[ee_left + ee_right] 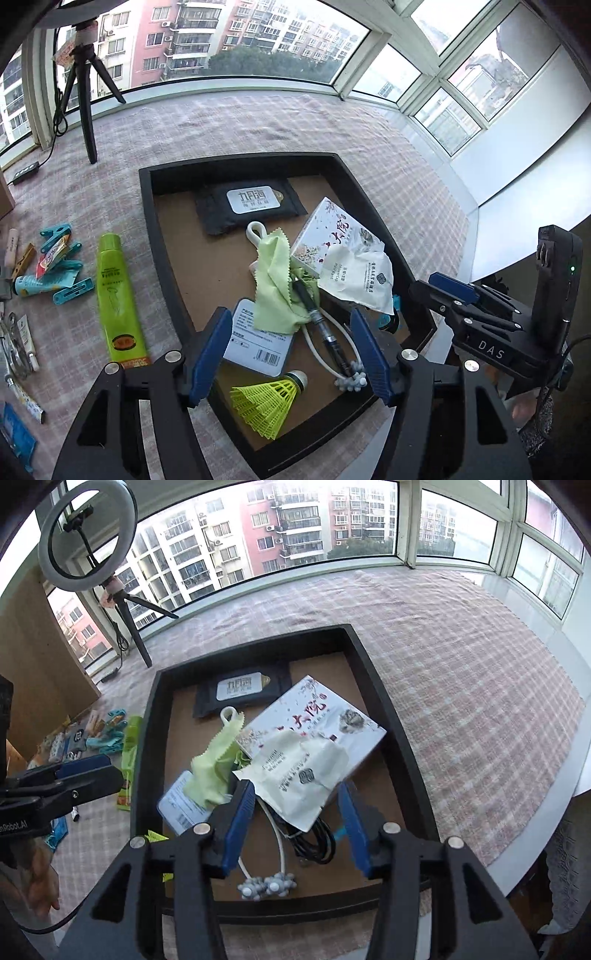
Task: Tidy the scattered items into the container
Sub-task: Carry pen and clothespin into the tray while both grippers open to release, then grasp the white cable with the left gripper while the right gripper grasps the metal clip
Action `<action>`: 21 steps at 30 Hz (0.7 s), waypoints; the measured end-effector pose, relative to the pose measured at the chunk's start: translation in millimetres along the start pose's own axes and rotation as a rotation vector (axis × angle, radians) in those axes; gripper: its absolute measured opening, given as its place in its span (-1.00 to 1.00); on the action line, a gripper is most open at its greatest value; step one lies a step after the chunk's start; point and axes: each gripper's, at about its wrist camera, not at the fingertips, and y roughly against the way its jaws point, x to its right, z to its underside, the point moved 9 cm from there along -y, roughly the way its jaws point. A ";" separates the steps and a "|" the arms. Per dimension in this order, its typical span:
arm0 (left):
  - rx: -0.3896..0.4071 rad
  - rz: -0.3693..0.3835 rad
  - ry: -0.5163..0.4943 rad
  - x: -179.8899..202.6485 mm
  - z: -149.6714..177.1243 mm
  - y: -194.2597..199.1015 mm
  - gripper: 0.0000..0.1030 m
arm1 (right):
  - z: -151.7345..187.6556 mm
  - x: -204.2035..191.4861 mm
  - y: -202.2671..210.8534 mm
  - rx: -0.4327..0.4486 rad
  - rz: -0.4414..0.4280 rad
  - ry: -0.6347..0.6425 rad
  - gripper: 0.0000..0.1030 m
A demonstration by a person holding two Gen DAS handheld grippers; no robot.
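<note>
1. Both grippers hang over the black tray [147, 236], which sits on the checked cloth [258, 125] covering the bench.
2. Left gripper [291, 354]: jaws spread wide, nothing between the blue pads, just tray floor and clutter below.
3. Right gripper [295, 830]: jaws spread too, empty, poised above the white packet [295, 775] and a coil of black cable [314, 842].
4. Inside the tray: a dark pouch [251, 206] at 12 o'clock, a white box [332, 236] toward 2 o'clock, and the light green cloth [277, 280] draped in the middle.
5. At 6 o'clock in the left view lies a yellow shuttlecock [269, 402], with a white cord [325, 347] and a pen [317, 317] just beside it.
6. A white card [255, 339] lies flat near the left pad, partly under the green cloth.
7. Still outside, at 9 o'clock on the cloth: a green tube [118, 295], teal clips [62, 258] and small tubes and packets further left.
8. A tripod [85, 92] stands by the window at 11 o'clock.
</note>
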 end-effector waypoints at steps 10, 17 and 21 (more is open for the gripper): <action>0.042 -0.193 0.126 -133.8 25.5 58.9 0.24 | -23.9 -147.7 -22.9 -0.028 -0.193 0.231 -0.09; 0.029 -0.275 0.347 -246.6 67.2 93.8 0.22 | 2.3 -253.8 -55.4 -0.128 -0.332 0.381 -0.09; 0.007 -0.240 0.472 -286.3 81.1 95.5 0.22 | 15.3 -303.8 -75.3 -0.196 -0.397 0.424 -0.10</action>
